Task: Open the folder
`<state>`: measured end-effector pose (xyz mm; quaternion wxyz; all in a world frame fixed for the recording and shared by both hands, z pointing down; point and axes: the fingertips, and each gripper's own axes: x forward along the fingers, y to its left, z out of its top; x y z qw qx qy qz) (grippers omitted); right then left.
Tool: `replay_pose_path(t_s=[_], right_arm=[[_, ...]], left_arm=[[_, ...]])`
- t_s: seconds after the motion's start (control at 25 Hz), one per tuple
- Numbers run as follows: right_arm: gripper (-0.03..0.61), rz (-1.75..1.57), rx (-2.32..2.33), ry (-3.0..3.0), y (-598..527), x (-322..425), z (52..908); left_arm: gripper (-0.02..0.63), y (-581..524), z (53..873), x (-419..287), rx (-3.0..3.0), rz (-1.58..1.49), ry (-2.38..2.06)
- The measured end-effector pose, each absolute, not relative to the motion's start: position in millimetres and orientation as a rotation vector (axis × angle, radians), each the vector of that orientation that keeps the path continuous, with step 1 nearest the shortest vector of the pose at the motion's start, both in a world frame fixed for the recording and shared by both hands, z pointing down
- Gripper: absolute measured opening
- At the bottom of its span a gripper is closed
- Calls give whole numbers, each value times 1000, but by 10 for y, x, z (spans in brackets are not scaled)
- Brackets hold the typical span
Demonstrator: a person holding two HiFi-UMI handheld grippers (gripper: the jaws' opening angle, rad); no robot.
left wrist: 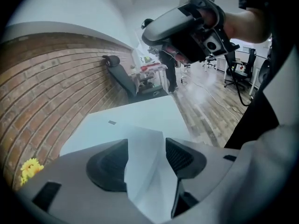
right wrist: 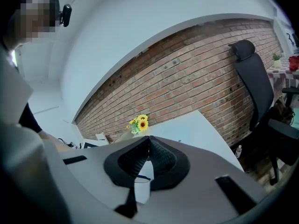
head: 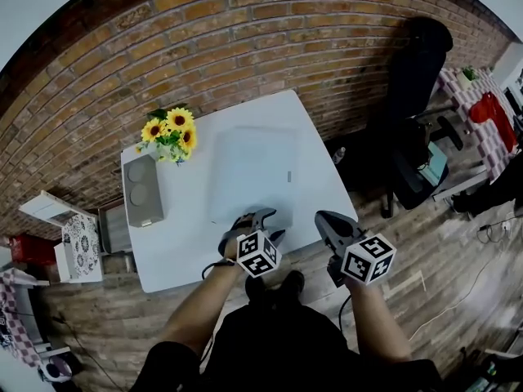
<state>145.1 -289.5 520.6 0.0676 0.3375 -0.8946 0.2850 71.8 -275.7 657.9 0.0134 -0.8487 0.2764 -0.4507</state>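
Observation:
A pale, closed folder [head: 249, 174] lies flat in the middle of the white table [head: 180, 251]. My left gripper [head: 263, 219] hovers at the folder's near edge, tilted downward. In the left gripper view its jaws [left wrist: 145, 155] stand wide apart, and a corner of the folder [left wrist: 145, 171] shows between them without either pad pressing on it. My right gripper [head: 325, 219] hangs off the table's near right corner, clear of the folder. In the right gripper view its dark pads meet at the tips [right wrist: 148, 141] with nothing between them.
A bunch of sunflowers [head: 169, 133] stands at the table's far left corner, with a grey box [head: 143, 190] beside it. A black office chair [head: 417, 64] is to the right of the table. A brick wall runs behind; wooden floor lies to the right.

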Motion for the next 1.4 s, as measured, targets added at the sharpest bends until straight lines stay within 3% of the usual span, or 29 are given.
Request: replay_pose_path(t_s=[0.4,0.96,1.4], right_arm=[[15,890,1016,-2687,-2926,1503,5278],[15,912,994,-2700,-2964,1442,5291],[15,890,983,-2642,-2996,1309,5460]], left_arm=[[249,-2785,6836,801,-2534,-1521,772],[69,-2758,6575,829,-2549,-1395,791],[34,-2850,6180,639,-2737,-1125,1019]])
